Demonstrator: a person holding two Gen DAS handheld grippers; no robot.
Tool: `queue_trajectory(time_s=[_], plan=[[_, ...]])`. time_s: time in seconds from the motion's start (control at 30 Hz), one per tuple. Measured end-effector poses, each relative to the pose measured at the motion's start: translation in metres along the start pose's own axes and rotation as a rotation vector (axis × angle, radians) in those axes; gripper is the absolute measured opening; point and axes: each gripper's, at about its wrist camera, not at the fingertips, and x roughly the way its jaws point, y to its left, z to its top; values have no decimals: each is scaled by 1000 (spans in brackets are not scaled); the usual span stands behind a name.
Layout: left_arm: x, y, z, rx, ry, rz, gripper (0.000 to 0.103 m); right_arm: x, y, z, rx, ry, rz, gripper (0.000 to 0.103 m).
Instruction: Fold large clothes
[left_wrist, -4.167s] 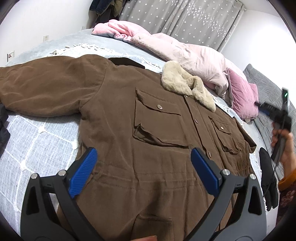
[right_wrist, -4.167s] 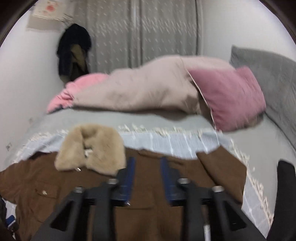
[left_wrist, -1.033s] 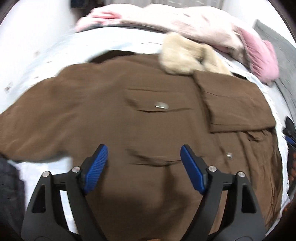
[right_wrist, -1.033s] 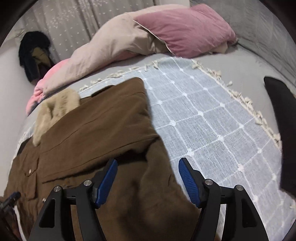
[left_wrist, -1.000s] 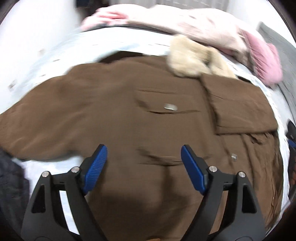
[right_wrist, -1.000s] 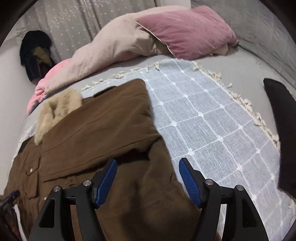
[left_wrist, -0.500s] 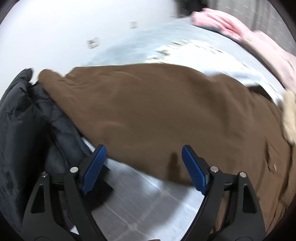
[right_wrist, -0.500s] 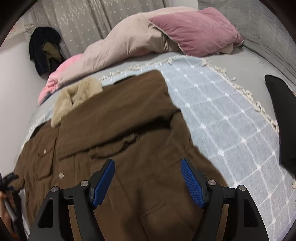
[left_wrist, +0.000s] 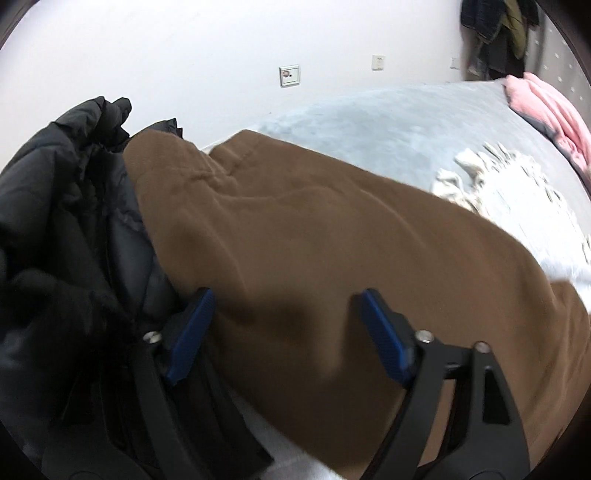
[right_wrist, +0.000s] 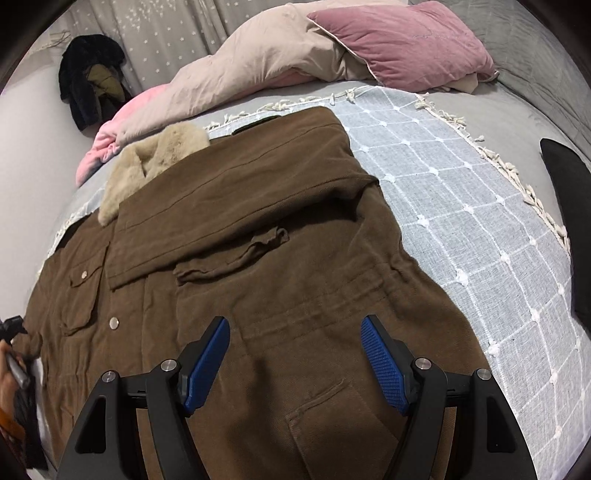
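My left gripper (left_wrist: 282, 332) hangs over the brown jacket's (right_wrist: 280, 258) outstretched sleeve (left_wrist: 295, 236), fingers apart and just narrowing, clamping nothing. My right gripper (right_wrist: 295, 360) hovers over its hem, fingers apart.

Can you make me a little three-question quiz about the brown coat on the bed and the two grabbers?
1. True or false: one sleeve of the brown coat is already folded across its front.
2. What colour is the fluffy collar? A) beige B) green C) blue
3. Which thing lies right beside the spread-out sleeve that the left gripper points at?

Key
1. True. The folded sleeve lies over the chest, above the right gripper, which is open and empty.
2. A.
3. A black puffy jacket. The left gripper's jaws have just been closing a little, with nothing pinched yet.
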Motion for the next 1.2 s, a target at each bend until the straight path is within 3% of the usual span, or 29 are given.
queue_trajectory(time_s=[0.03,0.07,0.1,0.17,0.23,0.37,0.53,0.6,0.63,0.7,0.77,0.8,0.97,1.1,1.2], plan=[[1,2,2,-8,-9,-1,45,2,0,-1,0,7,0,75],[4,4,6,-15,-10,-17,11,3,0,-1,2,10,-1,75],[7,6,8,-16,4,-39,0,4,0,-1,4,10,-3,75],[11,8,12,-15,11,-79,0,4,0,-2,12,8,-9,75],[3,6,14,14,-43,-95,0,3,-1,-3,21,3,-8,75],[-32,-10,15,95,-181,-204,0,4,1,-9,13,9,-16,75],[-117,-49,10,242,-360,-397,0,2,4,-13,13,6,-5,75],[-144,-64,7,274,-329,-473,0,-2,5,-13,5,-7,-4,75],[-151,-70,7,268,-262,-511,1,-3,6,-12,0,-13,-4,75],[-151,-71,4,207,-106,-579,18,-4,6,-12,1,-14,4,75],[-146,-69,-5,135,-4,-604,69,-3,4,-12,12,-7,17,75],[-142,-64,-9,101,14,-588,75,-2,3,-12,19,-2,25,75],[-107,-54,-42,-9,86,-438,79,-3,0,-12,36,5,63,75],[-59,-39,-77,-107,227,-371,79,0,1,-12,44,17,75,75],[-37,-42,-91,-122,258,-342,79,4,1,-12,45,28,69,75]])
